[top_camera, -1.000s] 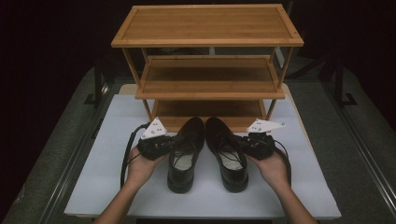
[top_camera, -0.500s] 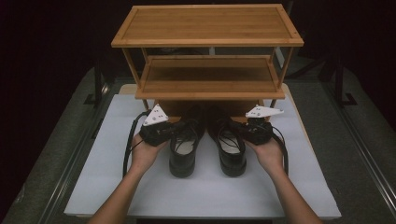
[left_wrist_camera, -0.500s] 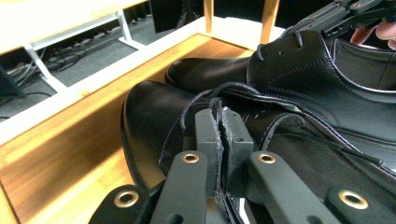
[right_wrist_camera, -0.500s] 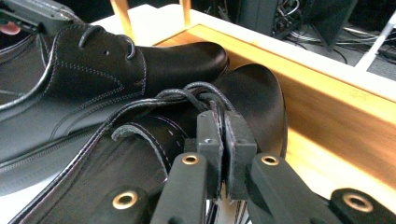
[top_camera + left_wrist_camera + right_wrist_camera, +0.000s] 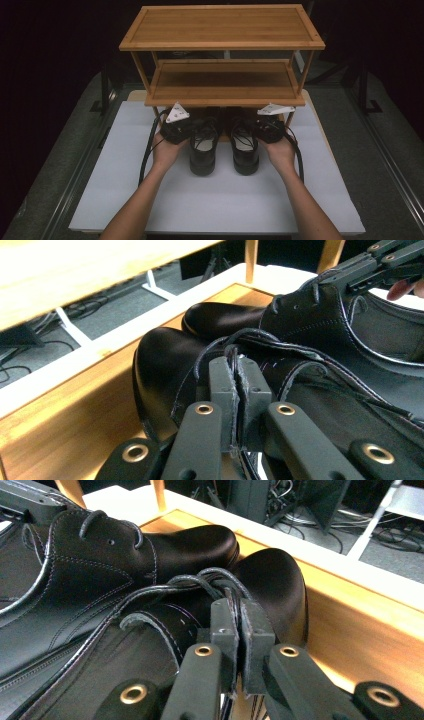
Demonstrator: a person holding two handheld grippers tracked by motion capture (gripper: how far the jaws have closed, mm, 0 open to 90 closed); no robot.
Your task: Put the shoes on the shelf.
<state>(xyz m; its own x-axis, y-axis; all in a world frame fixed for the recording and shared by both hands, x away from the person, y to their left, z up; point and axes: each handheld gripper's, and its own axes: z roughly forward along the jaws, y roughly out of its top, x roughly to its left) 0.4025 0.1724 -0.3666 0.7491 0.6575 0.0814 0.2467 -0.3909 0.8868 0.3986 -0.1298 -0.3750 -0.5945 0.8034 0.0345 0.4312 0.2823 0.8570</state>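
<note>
While each tool clamps only a thin upper edge, left tool (image 5: 234, 390) on the left shoe (image 5: 203, 150), right tool (image 5: 241, 632) on the right shoe (image 5: 245, 149), toes under the rack (image 5: 222, 95), leather may slip free or snag its bottom shelf (image 5: 60, 415).

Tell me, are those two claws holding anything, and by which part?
Yes. The left gripper pinches the left shoe by its upper edge near the laces; the right gripper holds the right shoe likewise.
</note>
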